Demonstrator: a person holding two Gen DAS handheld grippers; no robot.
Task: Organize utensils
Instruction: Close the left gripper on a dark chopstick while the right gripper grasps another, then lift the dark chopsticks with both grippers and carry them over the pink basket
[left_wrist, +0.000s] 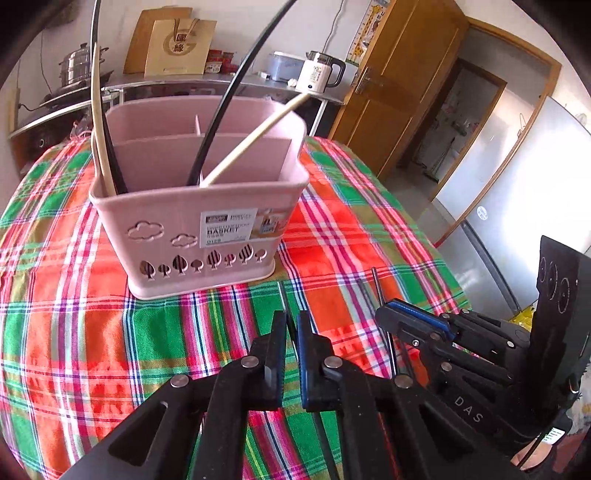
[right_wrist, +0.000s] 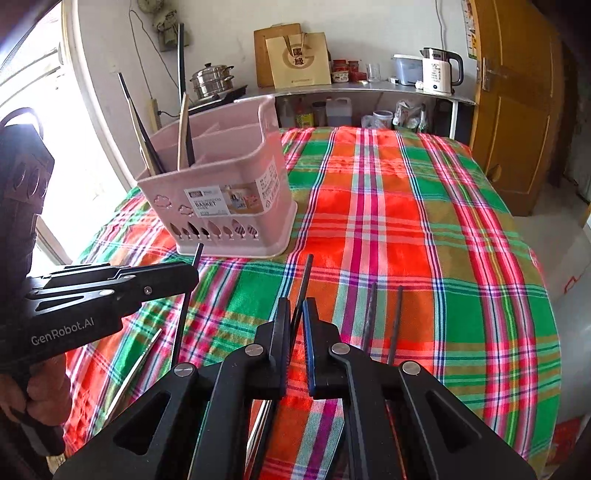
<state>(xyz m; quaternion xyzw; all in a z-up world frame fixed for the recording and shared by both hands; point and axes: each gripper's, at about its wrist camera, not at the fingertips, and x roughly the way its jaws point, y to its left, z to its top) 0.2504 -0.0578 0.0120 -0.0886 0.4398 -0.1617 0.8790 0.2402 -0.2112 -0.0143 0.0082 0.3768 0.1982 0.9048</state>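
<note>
We note both tools pinching a dark chopstick each. The left tool (left_wrist: 291, 325) has its fingers pressed on a thin dark chopstick (left_wrist: 282, 295) whose tip points forward toward the pink basket (left_wrist: 192, 221). The right tool (right_wrist: 295, 314) is likewise clamped on a black chopstick (right_wrist: 306, 273), long axis running ahead and slightly right of the basket. The basket stands upright on the plaid-covered bench (right_wrist: 406, 221), ahead of both tools and to the left of the right one; it already holds pale and black chopsticks (left_wrist: 99, 129) leaning in its front compartment. Two more dark sticks (right_wrist: 384, 317) lie on the cloth just right of the right tool. We judge the left tool nearer the basket; its stick must tip upright before going in.
</note>
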